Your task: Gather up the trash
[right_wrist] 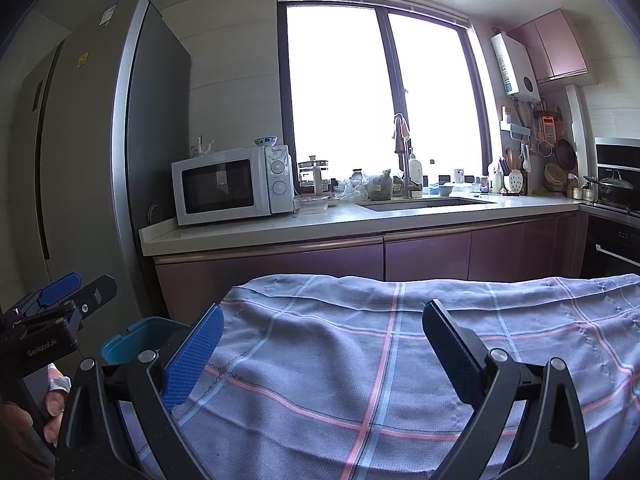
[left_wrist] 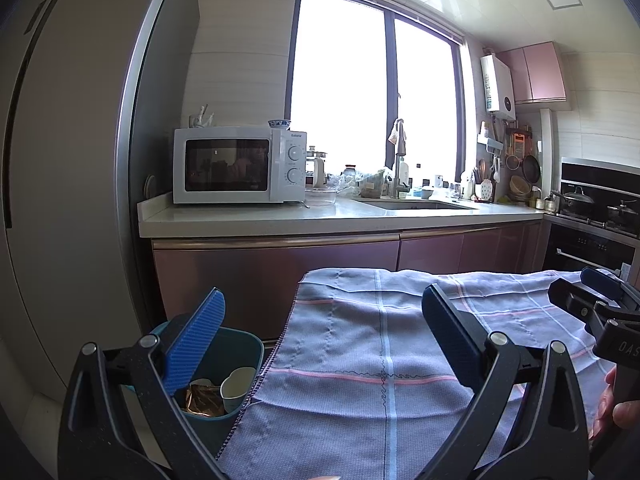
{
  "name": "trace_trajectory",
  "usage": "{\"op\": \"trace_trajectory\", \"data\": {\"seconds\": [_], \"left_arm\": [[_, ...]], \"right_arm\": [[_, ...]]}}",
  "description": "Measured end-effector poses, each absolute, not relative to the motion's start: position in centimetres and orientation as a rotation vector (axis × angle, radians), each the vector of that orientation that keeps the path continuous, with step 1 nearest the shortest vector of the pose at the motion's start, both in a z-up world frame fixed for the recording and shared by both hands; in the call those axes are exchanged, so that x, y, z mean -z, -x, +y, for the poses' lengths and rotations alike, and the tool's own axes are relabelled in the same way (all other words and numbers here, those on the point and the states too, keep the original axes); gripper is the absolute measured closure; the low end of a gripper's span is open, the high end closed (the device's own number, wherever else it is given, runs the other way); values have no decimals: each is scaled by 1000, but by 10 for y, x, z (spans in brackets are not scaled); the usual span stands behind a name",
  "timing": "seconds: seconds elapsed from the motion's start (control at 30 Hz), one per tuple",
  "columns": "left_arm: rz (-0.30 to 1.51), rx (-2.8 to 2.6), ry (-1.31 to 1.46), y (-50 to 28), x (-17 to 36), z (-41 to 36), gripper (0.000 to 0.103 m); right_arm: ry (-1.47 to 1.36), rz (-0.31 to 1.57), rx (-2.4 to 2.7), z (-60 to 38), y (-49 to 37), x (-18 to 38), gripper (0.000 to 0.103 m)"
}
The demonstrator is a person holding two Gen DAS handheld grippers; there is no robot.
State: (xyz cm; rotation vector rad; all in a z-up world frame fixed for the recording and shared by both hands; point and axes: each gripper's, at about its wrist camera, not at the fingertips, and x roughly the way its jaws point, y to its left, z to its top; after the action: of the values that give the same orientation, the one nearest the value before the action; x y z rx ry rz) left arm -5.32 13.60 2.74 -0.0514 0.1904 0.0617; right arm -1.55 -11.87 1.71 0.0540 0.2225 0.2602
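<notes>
Both grippers wide open, empty: left [left_wrist: 322, 332], right [right_wrist: 322, 336]. Cloth [left_wrist: 380, 360] bare; bin [left_wrist: 236, 344] with cup [left_wrist: 238, 386] lies near left, left gripper closer

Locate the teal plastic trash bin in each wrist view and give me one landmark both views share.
Left wrist view: the teal plastic trash bin sits lower left, beside the checked cloth's left edge, with a paper cup inside.
Right wrist view: only its rim shows at lower left, partly behind the right hand-held gripper's left finger.
Shared landmark: the white microwave on the counter.
</notes>
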Motion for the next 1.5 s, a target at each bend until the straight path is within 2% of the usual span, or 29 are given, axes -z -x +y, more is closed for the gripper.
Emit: {"op": "trace_trajectory", "data": {"seconds": [1.5], "left_arm": [[194, -67, 46, 52, -24, 134, 6]], "right_arm": [[-58, 216, -240, -117, 20, -16, 7]]}}
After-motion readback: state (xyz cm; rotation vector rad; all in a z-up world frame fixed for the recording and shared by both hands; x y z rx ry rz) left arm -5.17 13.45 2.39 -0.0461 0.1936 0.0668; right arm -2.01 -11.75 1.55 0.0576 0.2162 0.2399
